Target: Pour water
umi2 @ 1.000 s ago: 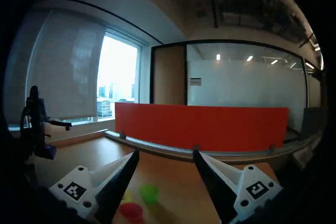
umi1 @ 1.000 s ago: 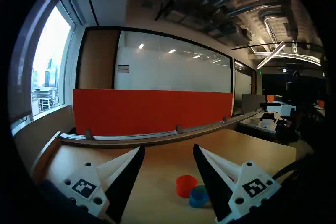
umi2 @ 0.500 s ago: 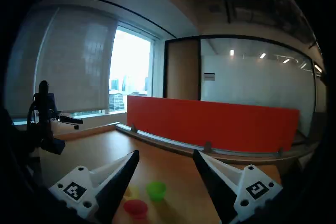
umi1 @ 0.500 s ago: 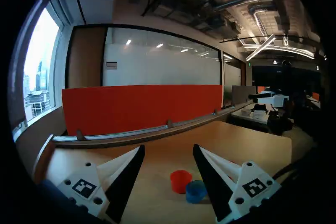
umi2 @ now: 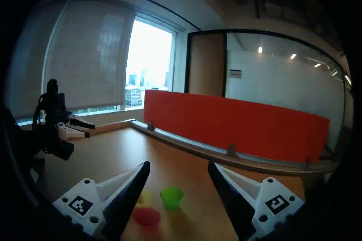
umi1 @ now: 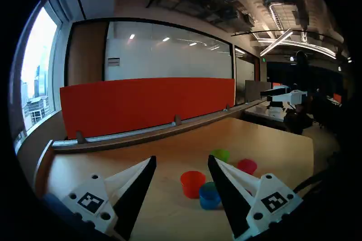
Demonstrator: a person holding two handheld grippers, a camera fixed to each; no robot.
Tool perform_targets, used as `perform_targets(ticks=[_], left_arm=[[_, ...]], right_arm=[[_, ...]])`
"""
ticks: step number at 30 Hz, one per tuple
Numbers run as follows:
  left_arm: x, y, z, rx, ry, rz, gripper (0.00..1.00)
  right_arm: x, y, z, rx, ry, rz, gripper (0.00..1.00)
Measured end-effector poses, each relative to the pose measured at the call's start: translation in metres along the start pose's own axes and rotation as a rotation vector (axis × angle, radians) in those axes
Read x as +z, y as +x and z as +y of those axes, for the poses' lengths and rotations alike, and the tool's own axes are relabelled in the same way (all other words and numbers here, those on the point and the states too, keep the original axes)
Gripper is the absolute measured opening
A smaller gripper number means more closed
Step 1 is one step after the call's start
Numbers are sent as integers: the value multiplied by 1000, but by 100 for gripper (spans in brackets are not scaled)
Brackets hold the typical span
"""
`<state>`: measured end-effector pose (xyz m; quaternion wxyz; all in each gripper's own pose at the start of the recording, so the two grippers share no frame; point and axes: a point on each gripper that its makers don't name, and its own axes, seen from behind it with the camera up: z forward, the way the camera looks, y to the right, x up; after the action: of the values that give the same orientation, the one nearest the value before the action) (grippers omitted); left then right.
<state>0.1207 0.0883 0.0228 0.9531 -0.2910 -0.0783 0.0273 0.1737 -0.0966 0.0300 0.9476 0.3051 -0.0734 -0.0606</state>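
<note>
My left tongs (umi1: 181,157) open and empty, orange cup (umi1: 192,183) and blue cup (umi1: 209,195) side by side on the desk (umi1: 271,146) low between the fingers; my right tongs (umi2: 178,163) likewise open, red cup (umi2: 146,218) nearest, yellow cup (umi2: 145,197) and green cup (umi2: 172,197) just past, orange partition (umi2: 235,128) beyond.

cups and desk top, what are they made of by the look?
Likely plastic: the orange cup and blue cup show uniform saturated colour and a dull sheen. Desk top: wood or wood-look laminate, tan, smooth, faintly glossy; can't tell which.
</note>
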Motion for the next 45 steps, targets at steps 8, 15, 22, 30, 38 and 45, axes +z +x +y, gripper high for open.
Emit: perform_targets(ticks=[8, 15, 22, 30, 38, 45], left_arm=[[7, -21, 11, 25, -49, -54, 84], [12, -37, 16, 40, -78, -81, 84], [19, -61, 26, 69, -114, -132, 84], [28, -86, 36, 81, -155, -187, 84], [34, -113, 45, 94, -195, -245, 84], [41, -134, 51, 100, -224, -293, 84]], right_arm=[[10, -18, 1, -5, 21, -53, 99], [18, -32, 2, -13, 34, -87, 99], [24, -47, 4, -20, 49, -120, 100], [33, -59, 4, -23, 64, -146, 99], [39, -73, 3, -33, 78, -172, 99], [44, -80, 1, -34, 91, -184, 99]])
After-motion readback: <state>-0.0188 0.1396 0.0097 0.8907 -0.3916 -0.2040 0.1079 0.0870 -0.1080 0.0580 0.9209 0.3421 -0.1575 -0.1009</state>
